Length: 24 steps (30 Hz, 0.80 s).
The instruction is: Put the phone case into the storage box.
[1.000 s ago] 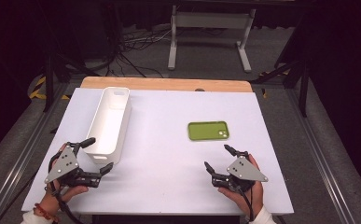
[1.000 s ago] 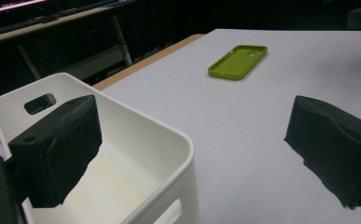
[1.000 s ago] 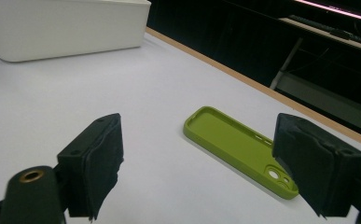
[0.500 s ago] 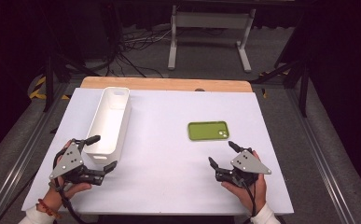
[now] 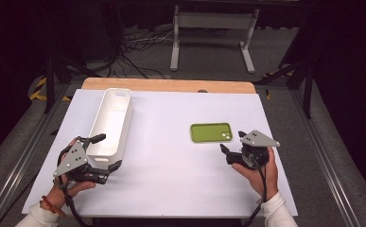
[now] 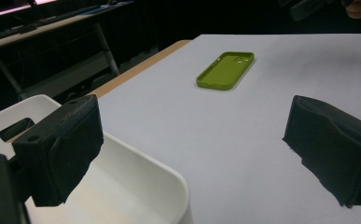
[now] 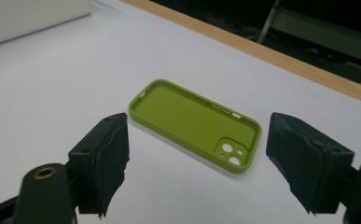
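Dark room, grey floor (image 5: 209, 56), white table (image 5: 171, 179)

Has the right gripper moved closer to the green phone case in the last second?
Yes. The right gripper has moved forward, toward the green phone case, which lies where it was.

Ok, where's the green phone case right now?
In the high view the phone case lies flat on the table, right of centre, just ahead of the open right gripper and well right of the white bin.
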{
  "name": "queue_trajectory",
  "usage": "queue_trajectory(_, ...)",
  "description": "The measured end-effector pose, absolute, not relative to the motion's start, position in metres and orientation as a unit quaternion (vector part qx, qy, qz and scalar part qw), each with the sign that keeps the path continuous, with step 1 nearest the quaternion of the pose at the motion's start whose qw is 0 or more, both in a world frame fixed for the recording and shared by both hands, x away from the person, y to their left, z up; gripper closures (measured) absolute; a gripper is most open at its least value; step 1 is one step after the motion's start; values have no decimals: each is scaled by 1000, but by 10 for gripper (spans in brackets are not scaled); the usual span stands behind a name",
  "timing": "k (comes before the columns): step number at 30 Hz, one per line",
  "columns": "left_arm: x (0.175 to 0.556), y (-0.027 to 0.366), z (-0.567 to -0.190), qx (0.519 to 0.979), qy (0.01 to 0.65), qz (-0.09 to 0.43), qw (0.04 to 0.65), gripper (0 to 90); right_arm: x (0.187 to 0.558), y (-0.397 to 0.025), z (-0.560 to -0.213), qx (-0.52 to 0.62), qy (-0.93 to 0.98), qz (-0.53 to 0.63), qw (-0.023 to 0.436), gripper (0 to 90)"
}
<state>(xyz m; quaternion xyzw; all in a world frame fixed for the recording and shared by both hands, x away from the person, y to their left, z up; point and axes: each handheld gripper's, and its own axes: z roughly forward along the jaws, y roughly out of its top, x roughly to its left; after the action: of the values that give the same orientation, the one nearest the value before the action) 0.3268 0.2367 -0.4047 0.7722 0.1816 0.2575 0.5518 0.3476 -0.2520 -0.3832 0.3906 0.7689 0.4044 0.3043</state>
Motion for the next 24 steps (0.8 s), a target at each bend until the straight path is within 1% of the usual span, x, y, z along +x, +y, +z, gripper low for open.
queue_trajectory(5, 323, 235, -406, 774, 178, 255, 552, 52, 374, -254, -372, 411, 779, 371, 294, 212)
queue_trajectory(6, 323, 235, -406, 774, 177, 257, 551, 52, 380, -253, -370, 413, 785, 362, 287, 209)
queue_trajectory(9, 323, 234, -407, 773, 180, 257, 551, 52, 391, -251, -368, 420, 789, 353, 277, 226)
queue_trajectory(10, 323, 235, -407, 773, 179, 257, 551, 52, 396, -251, -368, 420, 793, 347, 271, 236)
queue_trajectory(13, 322, 234, -409, 774, 182, 256, 550, 51, 410, -250, -368, 425, 802, 337, 251, 320)
queue_trajectory(15, 320, 234, -410, 774, 183, 252, 550, 51, 417, -250, -368, 431, 803, 334, 242, 342)
queue_trajectory(16, 319, 233, -411, 775, 183, 251, 550, 52, 426, -247, -368, 439, 802, 319, 248, 339)
queue_trajectory(19, 317, 233, -412, 779, 177, 250, 547, 52, 440, -245, -369, 458, 806, 298, 228, 275)
queue_trajectory(21, 314, 232, -412, 779, 177, 246, 549, 53, 445, -244, -369, 463, 805, 290, 231, 273)
queue_trajectory(22, 314, 233, -412, 779, 176, 246, 549, 52, 452, -243, -369, 471, 807, 273, 230, 240)
queue_trajectory(24, 313, 233, -413, 779, 176, 246, 550, 53, 461, -242, -370, 483, 806, 259, 224, 238)
